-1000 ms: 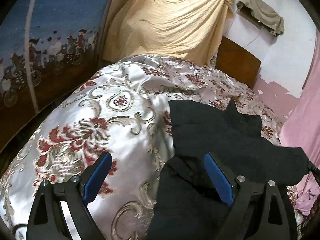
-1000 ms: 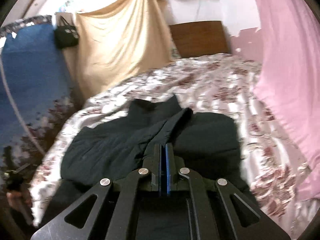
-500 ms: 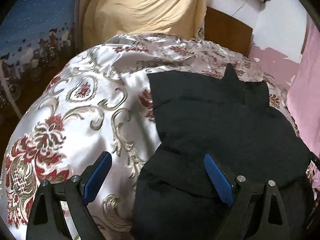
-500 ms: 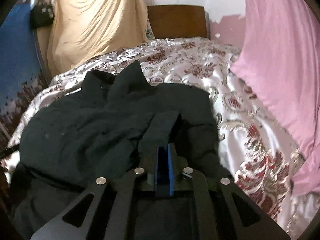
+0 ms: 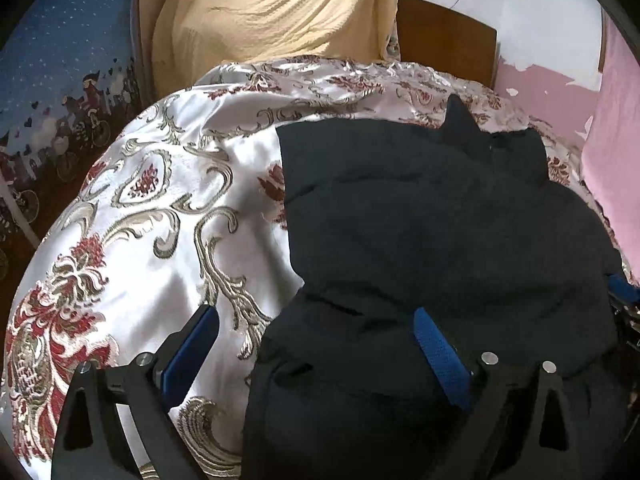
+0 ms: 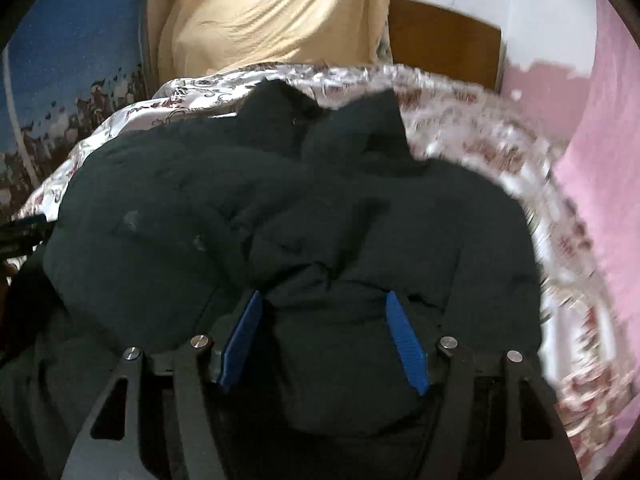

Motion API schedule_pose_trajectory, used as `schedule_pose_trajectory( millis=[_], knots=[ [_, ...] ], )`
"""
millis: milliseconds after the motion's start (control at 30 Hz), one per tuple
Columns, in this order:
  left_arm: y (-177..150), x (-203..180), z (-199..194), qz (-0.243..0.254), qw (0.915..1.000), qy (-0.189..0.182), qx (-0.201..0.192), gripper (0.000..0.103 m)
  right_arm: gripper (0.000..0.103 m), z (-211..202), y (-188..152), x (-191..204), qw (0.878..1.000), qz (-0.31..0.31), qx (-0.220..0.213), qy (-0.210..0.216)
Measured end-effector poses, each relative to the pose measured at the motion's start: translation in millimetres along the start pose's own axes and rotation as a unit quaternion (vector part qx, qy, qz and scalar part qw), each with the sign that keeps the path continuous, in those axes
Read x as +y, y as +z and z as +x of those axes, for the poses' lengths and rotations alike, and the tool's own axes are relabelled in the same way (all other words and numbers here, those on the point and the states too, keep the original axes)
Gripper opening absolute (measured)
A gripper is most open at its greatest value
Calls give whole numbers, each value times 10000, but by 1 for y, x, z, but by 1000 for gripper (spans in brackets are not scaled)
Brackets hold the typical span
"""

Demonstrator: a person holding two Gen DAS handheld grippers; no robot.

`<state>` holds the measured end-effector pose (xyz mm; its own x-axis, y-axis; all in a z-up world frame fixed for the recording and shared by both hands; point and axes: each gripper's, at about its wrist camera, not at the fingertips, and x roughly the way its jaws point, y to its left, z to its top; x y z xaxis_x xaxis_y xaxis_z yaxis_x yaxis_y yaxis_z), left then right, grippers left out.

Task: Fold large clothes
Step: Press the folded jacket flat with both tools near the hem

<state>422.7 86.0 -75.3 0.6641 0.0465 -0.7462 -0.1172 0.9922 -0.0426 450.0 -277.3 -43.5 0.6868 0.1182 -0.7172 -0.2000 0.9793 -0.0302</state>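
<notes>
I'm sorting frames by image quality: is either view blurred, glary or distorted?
Left wrist view: sharp, with bright sheen on the satin bedspread and fisheye bending at the edges; the black jacket is too dark to show much detail. Right wrist view: motion blur smears the bedspread on the right, the jacket reads a little clearer.

Left wrist view: low and close over the bed's left edge, facing its brown wooden headboard (image 5: 444,38).
Right wrist view: close too, further right, same heading.
Shared: crumpled black padded jacket (image 5: 440,232) (image 6: 280,220), headboard (image 6: 444,46), hanging yellow cloth sheet (image 5: 272,8) (image 6: 272,12).
</notes>
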Motion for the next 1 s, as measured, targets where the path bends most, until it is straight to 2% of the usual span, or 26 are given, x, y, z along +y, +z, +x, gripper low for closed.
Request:
schedule_pose_trajectory(
  millis=[100,367,533,733,1000],
  knots=[
    [-4,0,4,-12,10000,35,39,103,62,5,-9,-8,9995,241,-21,203],
    [-8,-10,6,154,9996,248,-1,103,63,21,-15,-8,9995,241,70,208],
    [-8,-9,7,139,9996,241,3,103,64,25,-16,-14,9983,414,85,402],
    [-9,-8,8,92,9997,205,18,103,65,26,-17,-15,9982,426,77,415],
    [-8,-7,7,85,9998,196,15,103,71,25,-17,-13,9977,432,53,522]
  ],
)
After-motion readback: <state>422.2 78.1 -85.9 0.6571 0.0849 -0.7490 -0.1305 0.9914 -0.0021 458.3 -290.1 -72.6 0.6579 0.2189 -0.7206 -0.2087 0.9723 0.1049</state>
